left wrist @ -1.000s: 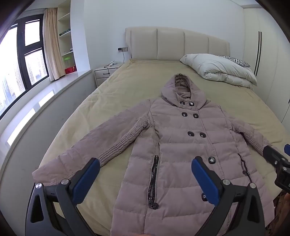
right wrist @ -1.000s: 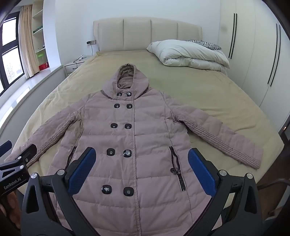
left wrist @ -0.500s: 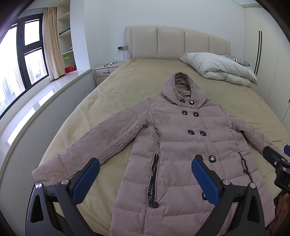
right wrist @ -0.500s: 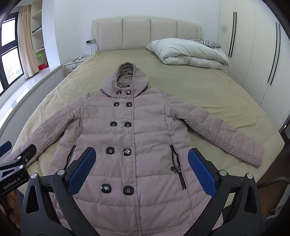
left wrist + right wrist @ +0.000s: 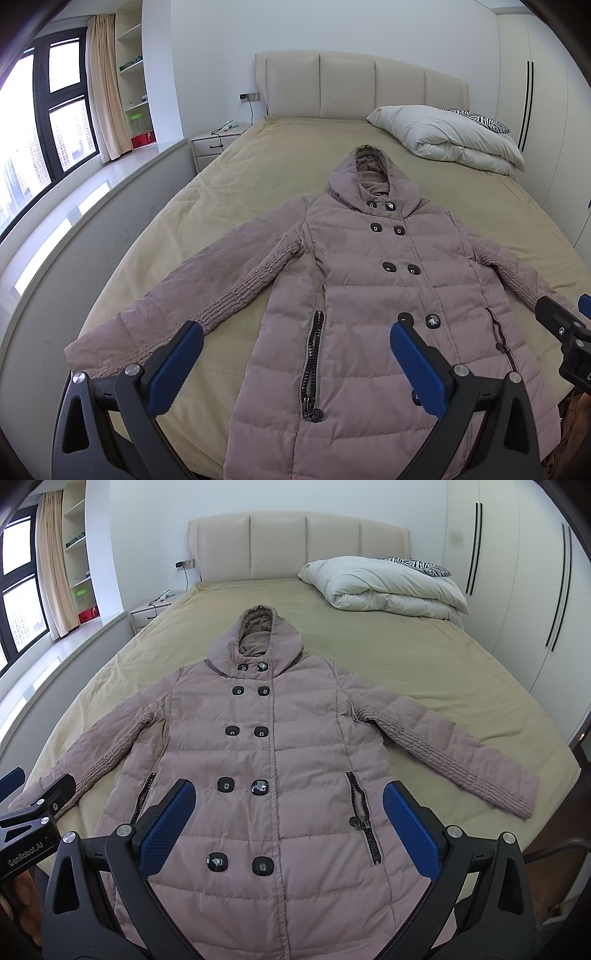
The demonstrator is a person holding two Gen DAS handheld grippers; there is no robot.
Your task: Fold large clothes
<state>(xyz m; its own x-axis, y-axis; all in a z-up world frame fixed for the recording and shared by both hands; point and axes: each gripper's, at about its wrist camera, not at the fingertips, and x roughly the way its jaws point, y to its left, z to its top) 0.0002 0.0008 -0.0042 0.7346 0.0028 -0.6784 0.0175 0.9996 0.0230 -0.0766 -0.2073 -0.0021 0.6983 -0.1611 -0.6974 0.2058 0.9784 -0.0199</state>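
Across the beige-sheeted bed (image 5: 443,672) lies the mauve quilted hooded coat (image 5: 295,746), front up, buttoned, hood toward 12 o'clock, sleeves spread toward 8 and 4 o'clock. Left claw (image 5: 295,360) hangs above the coat's lower edge, blue pads spread wide, gripping nothing. Right claw (image 5: 288,821) hangs likewise, pads spread. At 1 o'clock rests a folded white duvet (image 5: 388,585).
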